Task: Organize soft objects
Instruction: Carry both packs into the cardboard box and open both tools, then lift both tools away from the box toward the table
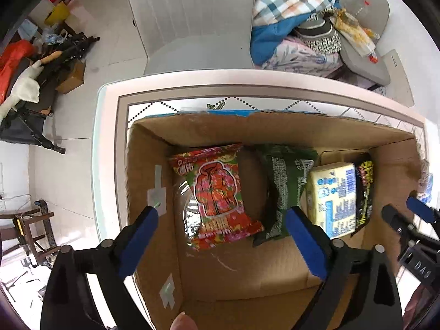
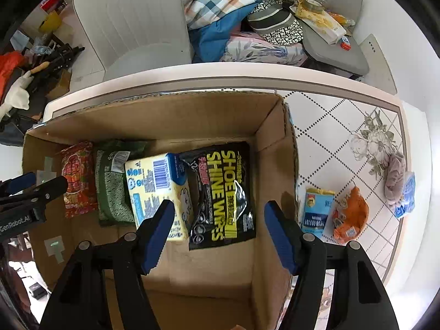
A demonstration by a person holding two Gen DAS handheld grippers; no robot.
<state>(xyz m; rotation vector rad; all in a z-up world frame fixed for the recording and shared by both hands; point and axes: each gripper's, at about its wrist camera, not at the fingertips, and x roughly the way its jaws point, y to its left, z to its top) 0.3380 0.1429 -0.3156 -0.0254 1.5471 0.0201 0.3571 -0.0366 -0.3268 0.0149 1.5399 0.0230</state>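
Observation:
An open cardboard box stands on the table. Inside it lie a red patterned pack, a dark green pack, a yellow and blue tissue pack and a black shoe-wipes pack. My left gripper is open and empty above the red pack. My right gripper is open and empty above the black pack. On the table right of the box lie a blue and yellow pack, an orange pack, a grey cloth and a blue pack.
The table has a white tiled top with a raised border. Behind it stand a white chair and a seat piled with bedding and clothes. Clutter lies on the floor at the left.

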